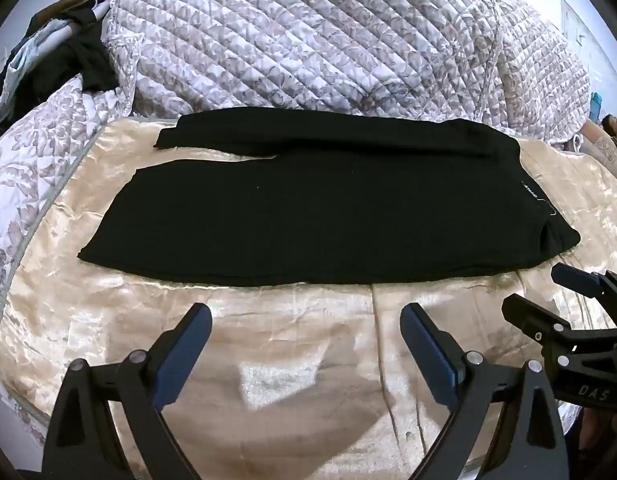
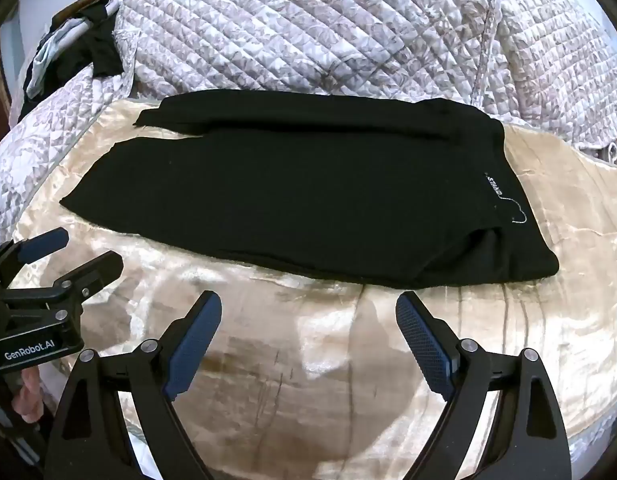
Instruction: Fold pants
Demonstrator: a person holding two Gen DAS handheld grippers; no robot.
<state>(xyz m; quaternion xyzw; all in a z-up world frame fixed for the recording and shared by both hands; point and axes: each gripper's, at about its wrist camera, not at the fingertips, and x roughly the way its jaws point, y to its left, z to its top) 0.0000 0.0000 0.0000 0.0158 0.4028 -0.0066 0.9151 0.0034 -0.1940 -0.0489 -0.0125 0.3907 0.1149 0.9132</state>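
A heap of dark and pale clothing [image 1: 48, 60] sits pushed aside at far left on the grey-patterned quilted bedspread [image 1: 308, 40], probably waiting its turn. The black knit pants [image 1: 292, 208] lie flat on the shiny beige satin sheet [image 1: 288, 360], legs leftward, waistband right, seemingly spread for folding. The left gripper [image 1: 306, 336] and the right gripper [image 2: 308, 332] hover before the near edge, jaws spread wide, holding nothing. Small white waistband lettering [image 2: 495, 186] is too blurred to read; the gripper bodies read "GenRobot.AI" and "DAS".

"GenRobot.AI" on left claw [image 2: 74, 252] body ("DAS" on right claw [image 1: 548, 288])
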